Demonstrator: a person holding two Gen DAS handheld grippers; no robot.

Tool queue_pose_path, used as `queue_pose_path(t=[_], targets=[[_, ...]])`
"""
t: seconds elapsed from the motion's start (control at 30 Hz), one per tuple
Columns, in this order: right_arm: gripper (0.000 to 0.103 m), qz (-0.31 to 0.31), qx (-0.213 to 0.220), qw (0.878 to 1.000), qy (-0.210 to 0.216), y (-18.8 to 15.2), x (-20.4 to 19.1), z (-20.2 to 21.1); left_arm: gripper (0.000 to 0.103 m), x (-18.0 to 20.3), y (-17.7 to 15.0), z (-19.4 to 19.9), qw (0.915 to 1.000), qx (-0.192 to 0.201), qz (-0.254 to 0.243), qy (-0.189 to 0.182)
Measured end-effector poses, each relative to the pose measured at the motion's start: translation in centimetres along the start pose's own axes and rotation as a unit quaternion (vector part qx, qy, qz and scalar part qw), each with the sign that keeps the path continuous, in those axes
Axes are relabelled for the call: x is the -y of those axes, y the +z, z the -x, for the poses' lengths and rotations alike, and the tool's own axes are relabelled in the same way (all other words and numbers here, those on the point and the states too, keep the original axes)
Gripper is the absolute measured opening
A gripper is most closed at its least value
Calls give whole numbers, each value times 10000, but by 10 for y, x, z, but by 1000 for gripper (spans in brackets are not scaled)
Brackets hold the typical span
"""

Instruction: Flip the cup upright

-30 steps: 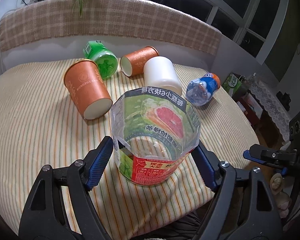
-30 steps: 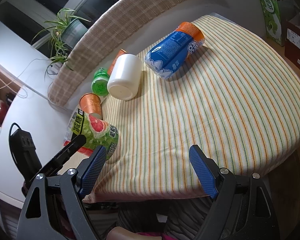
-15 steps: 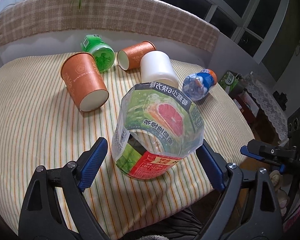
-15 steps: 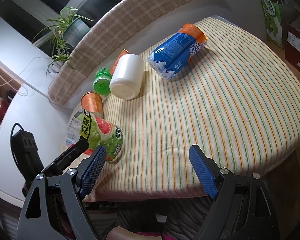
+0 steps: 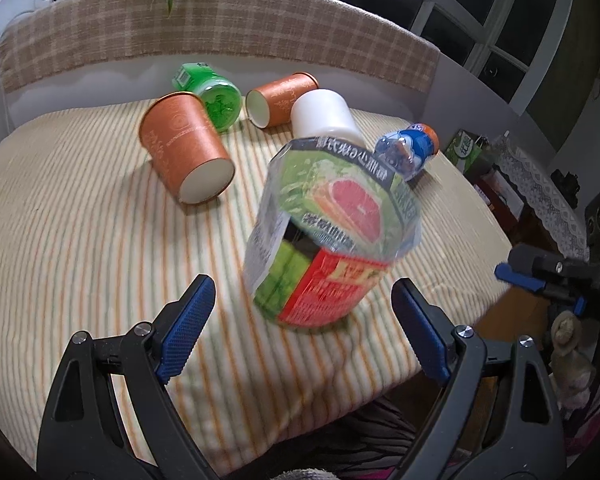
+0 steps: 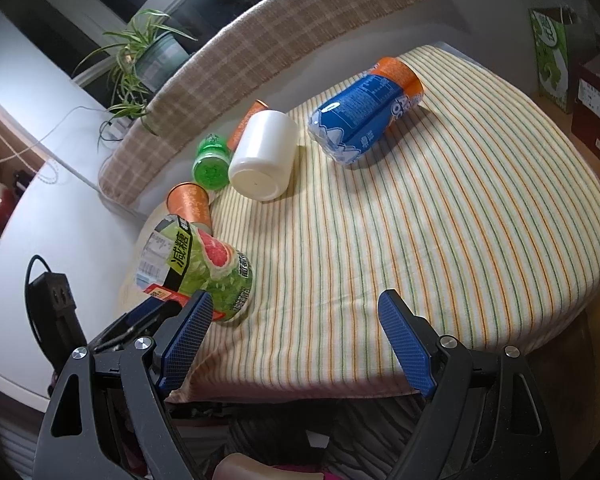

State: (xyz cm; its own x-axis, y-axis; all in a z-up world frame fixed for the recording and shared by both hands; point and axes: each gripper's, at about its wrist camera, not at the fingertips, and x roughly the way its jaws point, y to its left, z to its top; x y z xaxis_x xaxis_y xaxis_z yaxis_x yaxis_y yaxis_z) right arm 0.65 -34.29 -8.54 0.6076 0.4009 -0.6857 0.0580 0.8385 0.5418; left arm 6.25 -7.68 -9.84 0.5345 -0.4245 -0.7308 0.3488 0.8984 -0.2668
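Since a second ago, the left tool [image 5: 302,320] has backed off from the fruit cup [image 5: 328,236], which now stands alone near the front edge of the striped surface [image 5: 80,240], maybe leaning a little. Both tools are wide and hold nothing. The right tool [image 6: 296,336] waits near the edge, well apart from the other cups lying on their sides.

Grapefruit-label cup [image 5: 328,236], tilted on tablecloth

The left gripper [image 5: 302,330] now sits farther back from the grapefruit-label cup [image 5: 332,236], which leans more toward the worktop's right edge.
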Motion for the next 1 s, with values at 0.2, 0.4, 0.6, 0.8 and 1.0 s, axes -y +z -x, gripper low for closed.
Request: queue_pose_path(t=[0.2, 0.4, 0.6, 0.8, 1.0], targets=[[85, 428, 243, 9986, -188, -1, -16, 3, 92, -8, -8, 29, 9981, 418, -6, 444], [85, 1176, 771, 9889, -472, -7, -44, 10, 92, -8, -5, 73, 9870, 1282, 75, 969], [85, 1631, 1401, 9732, -822, -10, -63, 21, 92, 3, -1, 109, 9696, 2049, -87, 1337], [85, 1905, 1781, 9596, -1056, -15, -74, 26, 93, 9, -1, 125, 9599, 2358, -114, 1514], [86, 2190, 2062, 9459, -1215, -20, -86, 29, 103, 12, -4, 136, 9506, 2618, -110, 1661]])
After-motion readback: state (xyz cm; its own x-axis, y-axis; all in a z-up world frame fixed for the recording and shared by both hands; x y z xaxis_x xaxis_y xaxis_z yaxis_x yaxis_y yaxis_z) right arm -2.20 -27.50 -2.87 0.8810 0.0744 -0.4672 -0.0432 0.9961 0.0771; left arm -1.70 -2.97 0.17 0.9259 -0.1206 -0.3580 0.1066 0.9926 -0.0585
